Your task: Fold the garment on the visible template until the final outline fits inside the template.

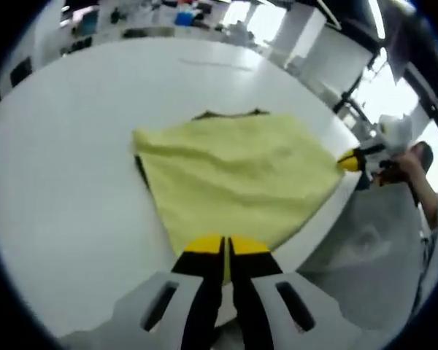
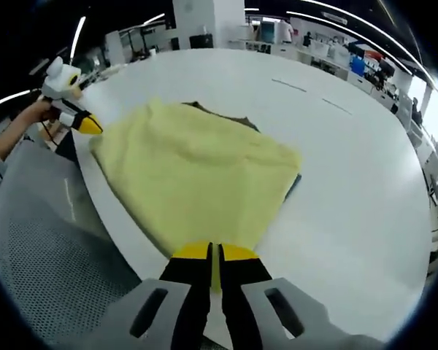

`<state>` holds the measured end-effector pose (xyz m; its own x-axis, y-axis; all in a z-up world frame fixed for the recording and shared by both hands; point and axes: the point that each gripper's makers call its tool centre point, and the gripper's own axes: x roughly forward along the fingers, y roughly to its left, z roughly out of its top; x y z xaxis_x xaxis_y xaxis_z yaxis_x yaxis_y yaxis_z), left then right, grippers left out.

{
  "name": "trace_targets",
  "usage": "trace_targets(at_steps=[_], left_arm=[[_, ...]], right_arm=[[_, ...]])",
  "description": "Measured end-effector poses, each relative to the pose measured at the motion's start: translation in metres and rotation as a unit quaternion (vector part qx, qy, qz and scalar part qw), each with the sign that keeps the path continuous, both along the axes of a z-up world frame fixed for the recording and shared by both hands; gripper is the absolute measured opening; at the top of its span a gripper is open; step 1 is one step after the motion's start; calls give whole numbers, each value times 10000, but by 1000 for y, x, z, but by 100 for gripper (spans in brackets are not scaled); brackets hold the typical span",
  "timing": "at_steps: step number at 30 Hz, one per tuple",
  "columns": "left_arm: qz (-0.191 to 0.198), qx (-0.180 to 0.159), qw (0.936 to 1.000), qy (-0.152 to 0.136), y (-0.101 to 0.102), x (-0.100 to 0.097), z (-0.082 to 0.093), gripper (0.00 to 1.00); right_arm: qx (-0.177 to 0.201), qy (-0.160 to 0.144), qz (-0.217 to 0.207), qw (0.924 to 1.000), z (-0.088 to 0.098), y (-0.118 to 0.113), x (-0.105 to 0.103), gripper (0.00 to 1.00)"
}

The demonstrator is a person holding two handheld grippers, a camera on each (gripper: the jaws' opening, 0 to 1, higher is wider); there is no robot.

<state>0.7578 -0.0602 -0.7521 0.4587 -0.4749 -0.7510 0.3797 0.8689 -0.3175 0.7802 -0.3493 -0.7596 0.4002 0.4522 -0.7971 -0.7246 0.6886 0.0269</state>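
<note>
garment (image 1: 237,179) lying spread on white desk (image 1: 66,189), covering dark template (image 1: 141,169) peeking at its edges | left claw (image 1: 225,246) pinching together on garment's near corner at desk edge | right claw (image 2: 212,252) clamping the other near corner

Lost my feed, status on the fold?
Left gripper and right gripper both shut on yellow garment corners at table edge. Dark template peeking underneath. Nothing in the way.
</note>
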Motion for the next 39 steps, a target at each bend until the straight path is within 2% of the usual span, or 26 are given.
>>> trace_targets(at_steps=[1, 3, 8, 14, 20, 26, 31, 33, 35, 37, 39], left_arm=[[21, 58, 10000, 70, 2, -3, -4, 0], [-37, 455, 9989, 143, 12, -8, -13, 0], [71, 178, 9996, 210, 10, -14, -16, 0], [33, 312, 9989, 350, 9, -21, -27, 0], [157, 226, 9989, 381, 9, -22, -29, 0], [214, 195, 9990, 338, 10, -23, -29, 0], [407, -38, 9988, 266, 12, -23, -29, 0], [405, -5, 9987, 312, 10, -25, -28, 0], [327, 192, 9989, 288, 11, -25, -27, 0], [307, 216, 9990, 228, 12, -22, -23, 0], [395, 85, 9991, 106, 13, -16, -13, 0]], right_arm=[[11, 40, -14, 10000, -2, -1, -1, 3], [14, 75, -44, 10000, -5, -3, -3, 2], [-36, 188, -137, 9997, -14, -11, -10, 1], [-84, 242, -172, 9995, -19, -14, -13, 1], [-37, 297, -207, 9993, -22, -14, -12, 1], [287, 538, -556, 9966, -23, -15, -14, 1], [120, 395, -330, 9986, -23, -13, -16, 1], [-121, 340, -166, 9992, -23, -13, -15, 1], [-419, 169, 164, 9988, -22, -12, -15, 1], [-362, 207, 38, 9991, -20, -10, -15, 1], [-179, 79, -69, 9998, -13, -7, -9, 1]])
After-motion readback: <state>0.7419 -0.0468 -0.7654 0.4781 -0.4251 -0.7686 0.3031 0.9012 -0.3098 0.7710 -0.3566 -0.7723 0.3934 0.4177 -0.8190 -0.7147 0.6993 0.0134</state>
